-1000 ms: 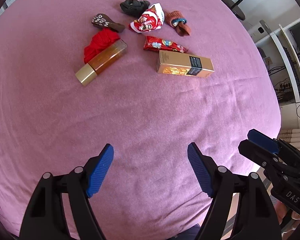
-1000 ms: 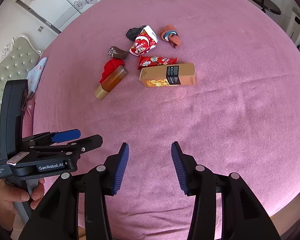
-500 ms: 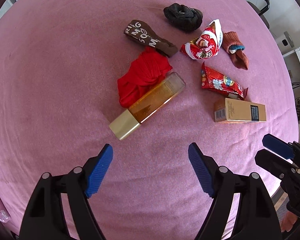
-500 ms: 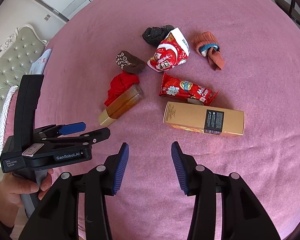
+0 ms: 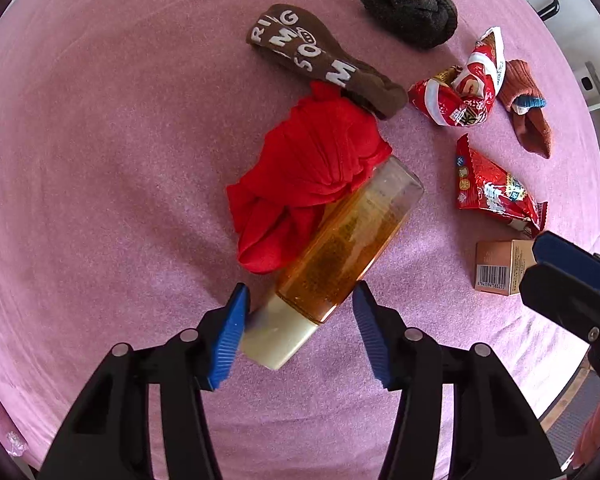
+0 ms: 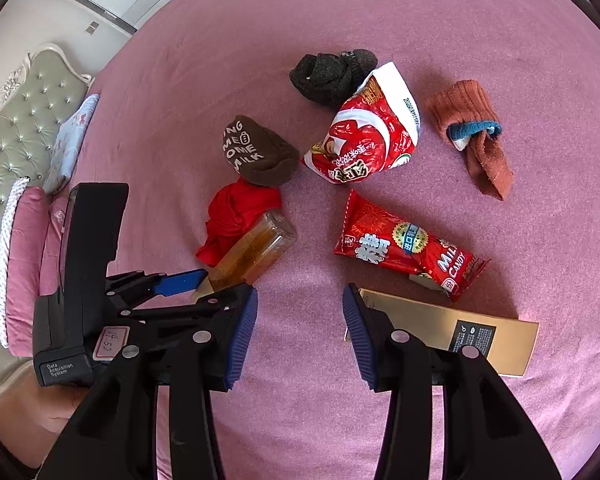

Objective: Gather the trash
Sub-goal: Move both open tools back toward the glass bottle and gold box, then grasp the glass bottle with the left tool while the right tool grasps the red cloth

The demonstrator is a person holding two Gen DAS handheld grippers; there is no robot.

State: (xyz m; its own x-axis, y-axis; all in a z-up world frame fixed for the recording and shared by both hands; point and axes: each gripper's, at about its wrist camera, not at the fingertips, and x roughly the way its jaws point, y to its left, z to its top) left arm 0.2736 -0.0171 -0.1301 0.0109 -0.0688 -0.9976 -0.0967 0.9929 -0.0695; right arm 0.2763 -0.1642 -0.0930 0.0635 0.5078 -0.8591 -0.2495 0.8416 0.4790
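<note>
While its jaws are closing, the left claw [image 5: 300,332] points down over the amber bottle [image 5: 340,248] lying on the pink bed [image 5: 100,160]. The bottle's cream cap [image 5: 276,336] sits between the pads, touching the left one, the right still clear. A red cloth [image 5: 316,184] rests against the bottle. The right claw [image 6: 300,332] hangs half open and empty, its right pad at the end of the gold box [image 6: 492,336].
</note>
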